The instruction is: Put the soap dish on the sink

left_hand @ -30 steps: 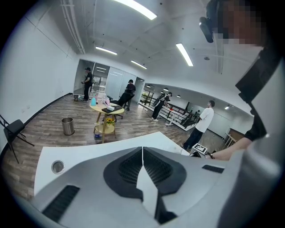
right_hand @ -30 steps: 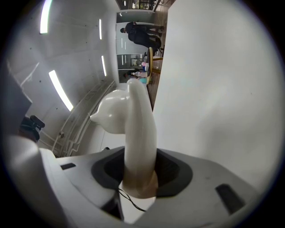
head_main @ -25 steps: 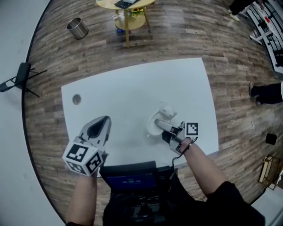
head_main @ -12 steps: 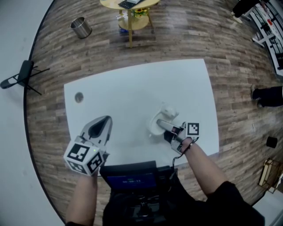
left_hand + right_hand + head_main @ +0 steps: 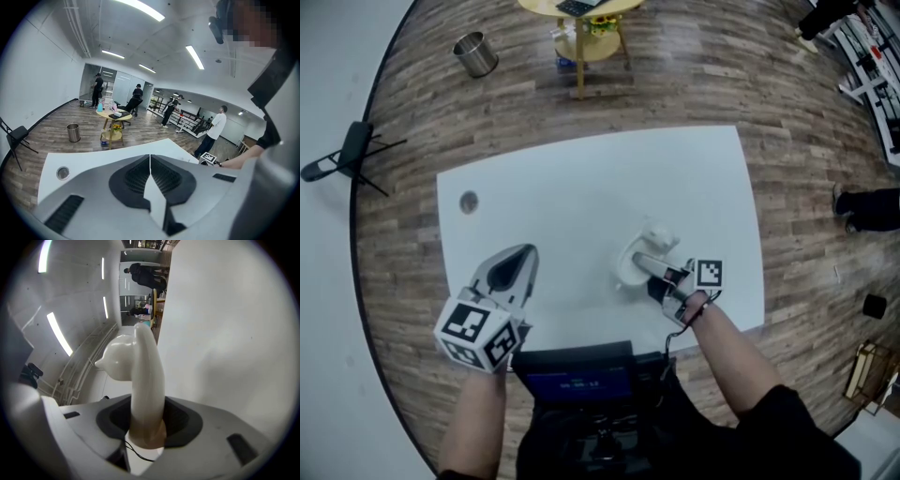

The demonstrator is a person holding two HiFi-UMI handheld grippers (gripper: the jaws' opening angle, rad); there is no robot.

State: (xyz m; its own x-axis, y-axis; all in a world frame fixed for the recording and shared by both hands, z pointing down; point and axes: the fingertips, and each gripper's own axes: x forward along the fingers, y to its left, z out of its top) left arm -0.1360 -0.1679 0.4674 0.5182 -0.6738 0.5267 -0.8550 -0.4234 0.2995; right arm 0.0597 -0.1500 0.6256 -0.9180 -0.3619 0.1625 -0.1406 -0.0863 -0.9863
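Note:
A white ceramic soap dish (image 5: 636, 259) with a small moulded figure on its far rim sits at the right of the white table (image 5: 581, 187). My right gripper (image 5: 649, 265) is shut on the dish's near rim. In the right gripper view the picture is rolled sideways, and the dish (image 5: 140, 376) runs edge-on between the jaws, pressed from both sides. My left gripper (image 5: 508, 272) hovers over the table's front left, apart from the dish. Its jaws meet with nothing between them (image 5: 150, 164). No sink shows in any view.
A small round grommet (image 5: 469, 202) is set in the table's far left. Beyond the table stand a round yellow side table (image 5: 581, 19), a metal bin (image 5: 475, 53) and a folded black stand (image 5: 342, 155) on the wood floor. People stand far off (image 5: 215, 129).

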